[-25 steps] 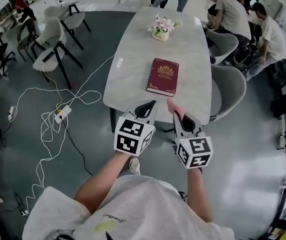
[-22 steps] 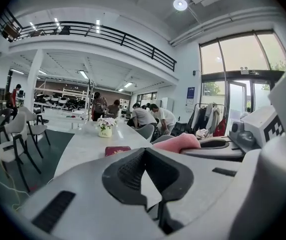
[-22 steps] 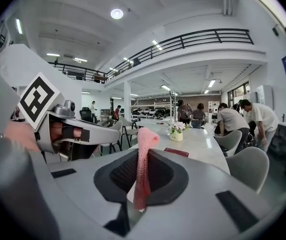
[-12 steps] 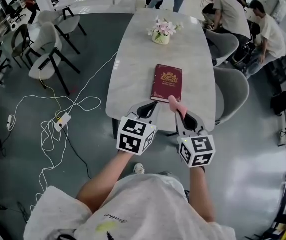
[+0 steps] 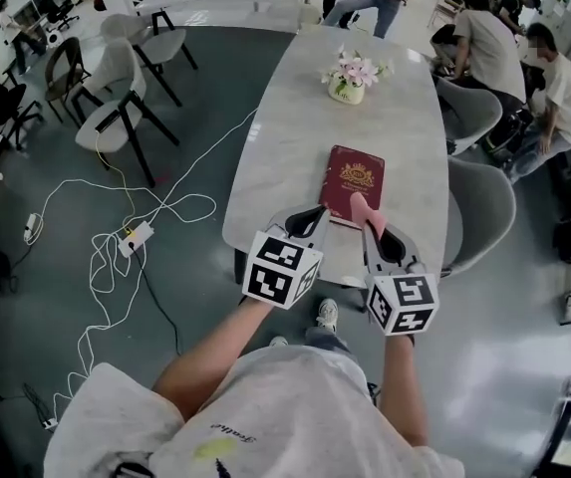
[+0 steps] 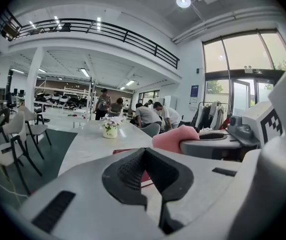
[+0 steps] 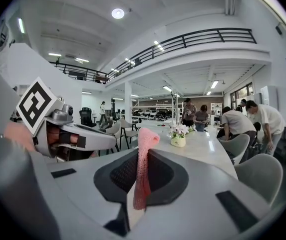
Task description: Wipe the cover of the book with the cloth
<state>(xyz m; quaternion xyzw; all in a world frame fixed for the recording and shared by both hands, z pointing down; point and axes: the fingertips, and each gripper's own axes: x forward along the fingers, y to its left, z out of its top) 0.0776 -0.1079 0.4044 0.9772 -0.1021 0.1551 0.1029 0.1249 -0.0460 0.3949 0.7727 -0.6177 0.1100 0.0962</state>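
1. Table [image 5: 295, 147]: a long pale top. Its near rim lies under the tips of both my tongs.
2. Book [image 5: 353, 185]: dark red, closed and flat on the right half of the top. Its near short edge is close to the near rim, its right long edge near the right rim. Bare tabletop lies open to its left.
3. Flower pot [image 5: 348, 80]: stands well beyond the book, with bare tabletop between the two.
4. Grey chair [image 5: 479, 197]: just beside the table's right rim, level with the book. White cables [image 5: 116, 237] lie on the floor, well to the left.
5. Left gripper [image 5: 310, 219]: my forearm reaches forward, marker cube uppermost, jaws aimed at the table. The tips sit over the near rim, just left of the book's near corner. In the left gripper view the jaws are pressed together with nothing between them.
6. Right gripper [image 5: 375, 229]: held parallel, just beside the left. Its jaws pinch the pink cloth [image 7: 143, 169], whose free end stands out past the tips.
7. Cloth and book: in the head view the cloth's end overlaps the book's near edge. I cannot tell whether they touch.
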